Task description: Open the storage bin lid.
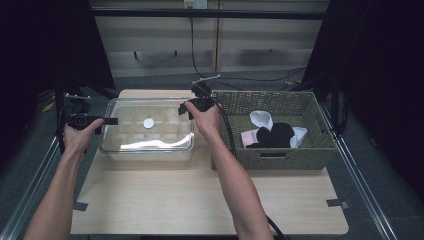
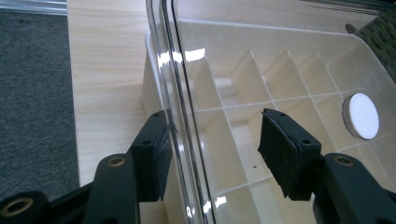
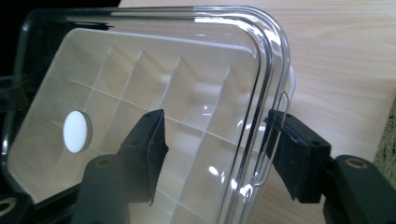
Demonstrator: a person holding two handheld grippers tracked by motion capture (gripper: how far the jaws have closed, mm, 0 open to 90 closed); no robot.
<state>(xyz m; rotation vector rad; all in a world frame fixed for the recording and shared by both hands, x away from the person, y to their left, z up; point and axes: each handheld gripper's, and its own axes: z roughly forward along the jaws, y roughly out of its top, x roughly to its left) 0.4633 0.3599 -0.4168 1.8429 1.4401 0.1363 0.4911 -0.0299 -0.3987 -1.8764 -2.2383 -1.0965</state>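
Note:
A clear plastic box [image 1: 147, 145] with a clear lid and a grid of empty compartments stands on the left half of the wooden table [image 1: 200, 200]. A white round disc [image 1: 149, 122] sits at the lid's middle. My left gripper [image 1: 111, 120] is at the box's left end. In the left gripper view the left gripper [image 2: 215, 144] is open astride the rim [image 2: 180, 116], one jaw outside the wall and one over the lid. My right gripper [image 1: 186, 109] is at the box's right end. In the right gripper view it [image 3: 217, 140] is likewise open astride that rim [image 3: 261, 107].
A woven basket [image 1: 272, 152] stands right of the box, close to my right forearm. It holds a white sock [image 1: 261, 118], a black one [image 1: 277, 135] and a pink one [image 1: 248, 137]. Bare table lies in front of the box. Cables run behind the table.

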